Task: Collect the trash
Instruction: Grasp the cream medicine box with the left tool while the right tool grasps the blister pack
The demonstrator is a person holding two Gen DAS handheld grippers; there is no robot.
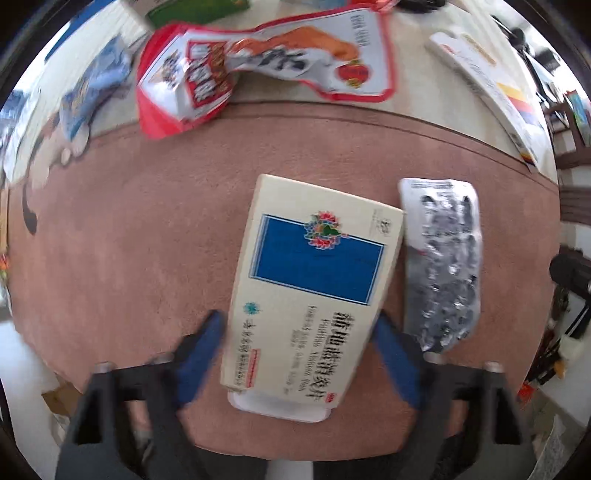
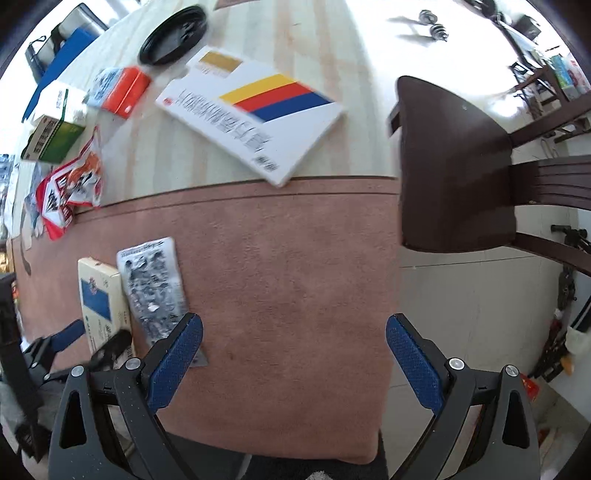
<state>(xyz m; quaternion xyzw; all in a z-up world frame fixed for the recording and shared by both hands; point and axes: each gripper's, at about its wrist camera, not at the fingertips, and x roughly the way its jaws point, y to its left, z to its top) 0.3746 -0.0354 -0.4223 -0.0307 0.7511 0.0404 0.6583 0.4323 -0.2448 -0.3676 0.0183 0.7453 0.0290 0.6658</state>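
Note:
A cream medicine box (image 1: pixel 310 280) with a blue panel lies on the pink mat (image 1: pixel 129 240). My left gripper (image 1: pixel 299 332) points straight down over its near end, with both blue pads against the box's long sides. In the right wrist view the same box (image 2: pixel 99 295) sits between the left gripper's (image 2: pixel 94 332) fingers. A crumpled silver blister sheet (image 1: pixel 443 266) (image 2: pixel 153 288) lies just right of the box. A red and white snack wrapper (image 1: pixel 258 74) (image 2: pixel 70 192) lies at the mat's far edge. My right gripper (image 2: pixel 295 354) hangs open over bare mat, with nothing between its fingers.
A white box with yellow, red and blue stripes (image 2: pixel 255 118) lies on the striped table beyond the mat. Further back are an orange box (image 2: pixel 118 90), a green box (image 2: pixel 51 144) and a black round lid (image 2: pixel 173 35). A dark wooden chair (image 2: pixel 454 166) stands at the table's right edge.

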